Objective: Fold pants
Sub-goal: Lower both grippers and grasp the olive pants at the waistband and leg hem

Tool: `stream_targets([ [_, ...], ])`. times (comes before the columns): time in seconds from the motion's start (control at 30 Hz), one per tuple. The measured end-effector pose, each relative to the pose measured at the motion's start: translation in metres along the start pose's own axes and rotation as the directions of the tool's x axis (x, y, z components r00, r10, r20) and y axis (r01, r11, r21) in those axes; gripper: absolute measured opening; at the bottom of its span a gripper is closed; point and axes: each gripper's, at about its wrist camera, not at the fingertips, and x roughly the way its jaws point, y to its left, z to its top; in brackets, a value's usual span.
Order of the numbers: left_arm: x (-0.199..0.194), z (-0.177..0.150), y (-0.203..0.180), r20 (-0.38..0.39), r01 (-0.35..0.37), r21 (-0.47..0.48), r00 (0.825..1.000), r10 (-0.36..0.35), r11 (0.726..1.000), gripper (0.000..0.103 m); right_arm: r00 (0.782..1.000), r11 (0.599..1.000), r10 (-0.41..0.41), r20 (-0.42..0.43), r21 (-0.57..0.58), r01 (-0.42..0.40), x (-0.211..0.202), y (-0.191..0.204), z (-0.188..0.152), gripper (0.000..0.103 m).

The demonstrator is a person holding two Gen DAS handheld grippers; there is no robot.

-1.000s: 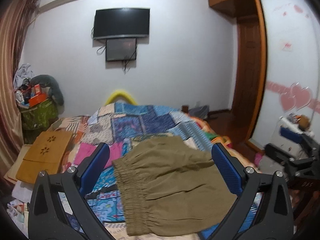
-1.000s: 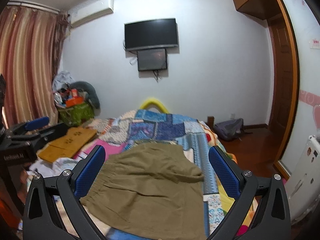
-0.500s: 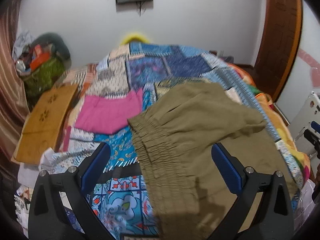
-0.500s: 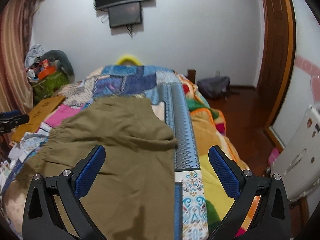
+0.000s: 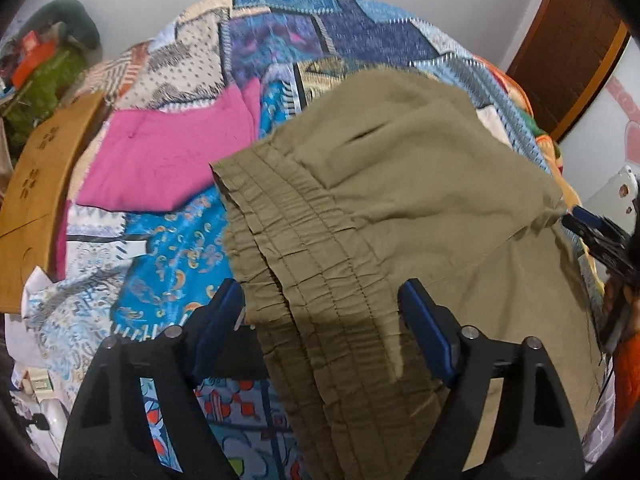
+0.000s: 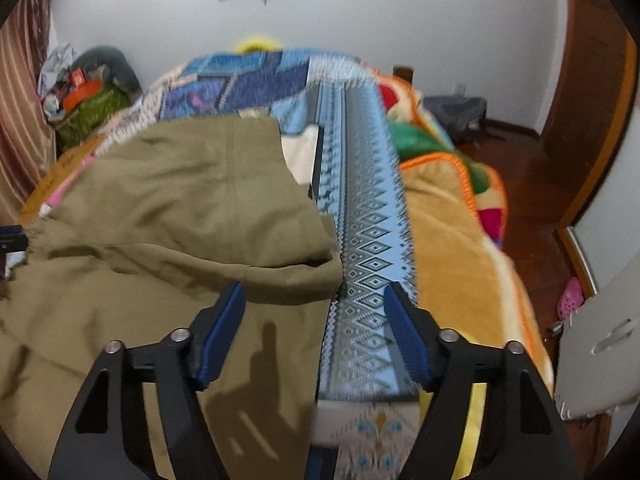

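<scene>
Olive-green pants point(image 5: 392, 184) lie spread on a patchwork quilt point(image 5: 280, 36) on a bed, with the gathered elastic waistband point(image 5: 304, 248) toward me. My left gripper point(image 5: 322, 292) is open, its blue pads astride the waistband just above the cloth. In the right wrist view the pants point(image 6: 180, 208) lie left of centre, one layer folded over. My right gripper point(image 6: 314, 292) is open over the right edge of the pants, one pad above the cloth, the other above the quilt point(image 6: 360, 200). The right gripper's tip also shows at the left wrist view's right edge point(image 5: 592, 228).
A pink cloth point(image 5: 168, 160) lies on the quilt left of the pants. A wooden board point(image 5: 36, 184) leans at the bed's left side. A green basket of clutter point(image 6: 88, 108) stands by the far wall. A wooden floor point(image 6: 532, 184) and a white object point(image 6: 600, 344) are right of the bed.
Both grippers have tilted down and moved closer to the pants. Their jaws have narrowed from wide open to a smaller gap. The pants have not moved.
</scene>
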Motion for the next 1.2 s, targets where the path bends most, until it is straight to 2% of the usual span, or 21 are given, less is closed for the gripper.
stream_targets([
  [0.03, 0.001, -0.001, 0.001, 0.0, 0.008, 0.003, 1.0, -0.008, 1.0, 0.082, 1.0, 1.0, 0.008, -0.019, -0.008, -0.008, 0.007, 0.0, 0.0, 0.054],
  [0.17, 0.005, 0.0, 0.004, 0.004, 0.026, 0.021, 1.0, -0.026, 0.999, 0.082, 0.997, 0.998, 0.041, -0.062, -0.046, -0.044, 0.027, 0.004, 0.004, 0.047],
  [0.2, 0.006, 0.0, 0.006, 0.006, 0.02, 0.027, 1.0, -0.02, 0.999, 0.082, 0.996, 0.997, 0.056, -0.064, -0.054, -0.059, 0.029, 0.005, 0.006, 0.037],
  [0.23, 0.006, 0.001, 0.006, 0.012, 0.011, 0.033, 1.0, -0.012, 0.999, 0.082, 0.995, 0.996, 0.063, -0.072, -0.061, -0.068, 0.032, 0.006, 0.008, 0.033],
  [0.43, 0.006, -0.001, 0.006, 0.05, -0.055, 0.086, 0.997, 0.051, 0.995, 0.082, 0.995, 0.995, 0.027, -0.101, -0.092, -0.036, 0.044, 0.011, 0.007, 0.027],
  [0.5, 0.007, 0.0, 0.006, 0.06, -0.085, 0.105, 0.995, 0.078, 0.991, 0.082, 0.994, 0.997, 0.024, -0.109, -0.071, -0.032, 0.043, 0.009, 0.005, 0.025],
  [0.6, 0.008, 0.004, 0.014, 0.06, -0.115, 0.089, 0.992, 0.11, 0.989, 0.082, 0.991, 1.0, 0.016, -0.135, 0.008, -0.015, 0.043, 0.001, 0.01, 0.011],
  [0.67, 0.01, 0.008, 0.024, 0.05, -0.099, 0.071, 0.994, 0.095, 0.993, 0.082, 0.986, 0.996, 0.061, -0.157, 0.073, -0.05, 0.04, -0.005, 0.011, 0.01],
  [0.77, 0.01, 0.013, 0.035, 0.009, -0.036, 0.023, 0.999, 0.036, 0.999, 0.081, 0.984, 0.998, 0.065, -0.167, 0.026, -0.062, 0.031, 0.002, 0.007, 0.011],
  [0.87, -0.001, 0.016, 0.033, 0.015, -0.025, 0.017, 1.0, 0.025, 1.0, 0.081, 0.986, 0.999, 0.043, -0.163, -0.012, -0.046, 0.017, 0.013, 0.007, 0.014],
  [0.97, -0.012, 0.02, 0.027, 0.051, -0.034, 0.031, 0.998, 0.032, 0.999, 0.081, 0.992, 0.998, 0.06, -0.109, -0.024, -0.063, -0.003, 0.015, 0.012, 0.035],
  [1.0, -0.014, 0.022, 0.026, 0.056, -0.028, 0.033, 0.998, 0.026, 0.999, 0.081, 0.994, 0.997, 0.067, -0.081, -0.028, -0.07, -0.011, 0.015, 0.015, 0.047],
  [1.03, -0.015, 0.025, 0.025, 0.06, -0.025, 0.034, 0.998, 0.023, 0.999, 0.081, 0.996, 0.997, 0.068, -0.059, -0.026, -0.07, -0.016, 0.016, 0.019, 0.054],
  [1.13, -0.01, 0.033, 0.024, 0.051, -0.008, 0.025, 0.999, 0.007, 1.0, 0.081, 0.998, 0.997, 0.07, 0.001, -0.021, -0.07, -0.024, 0.014, 0.032, 0.056],
  [1.2, 0.001, 0.036, 0.024, 0.027, 0.001, 0.013, 1.0, -0.001, 1.0, 0.081, 0.998, 0.998, 0.06, 0.0, -0.013, -0.06, -0.013, 0.016, 0.044, 0.056],
])
